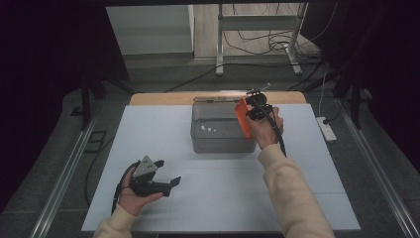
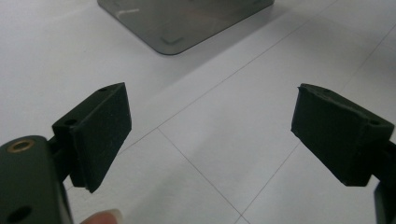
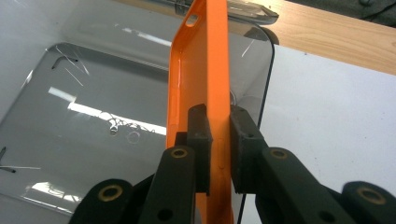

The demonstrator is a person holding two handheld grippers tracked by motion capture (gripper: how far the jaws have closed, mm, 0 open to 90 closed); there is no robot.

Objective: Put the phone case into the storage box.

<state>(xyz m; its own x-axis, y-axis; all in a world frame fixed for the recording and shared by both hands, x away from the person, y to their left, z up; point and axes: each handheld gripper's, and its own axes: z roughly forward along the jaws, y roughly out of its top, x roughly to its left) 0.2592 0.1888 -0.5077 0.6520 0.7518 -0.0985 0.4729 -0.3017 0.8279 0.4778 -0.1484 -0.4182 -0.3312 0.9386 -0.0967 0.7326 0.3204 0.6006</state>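
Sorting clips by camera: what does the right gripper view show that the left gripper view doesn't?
Right gripper view: its tongs clamp an upright orange phone case over the clear bin, with a wooden table edge beyond. Left gripper view: open tongs with nothing between them, and a fingertip. Both share the clear bin and white tabletop.

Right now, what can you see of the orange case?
The orange case is a thin, glossy plastic phone shell with raised edges, rounded corners and a small slot cutout near its far end. It is held on edge, clamped at its near end between the pads of the right hand-held gripper, and rises up and away from it. It hangs above the right end of the clear bin, over its open interior, not touching the bin as far as I can tell.
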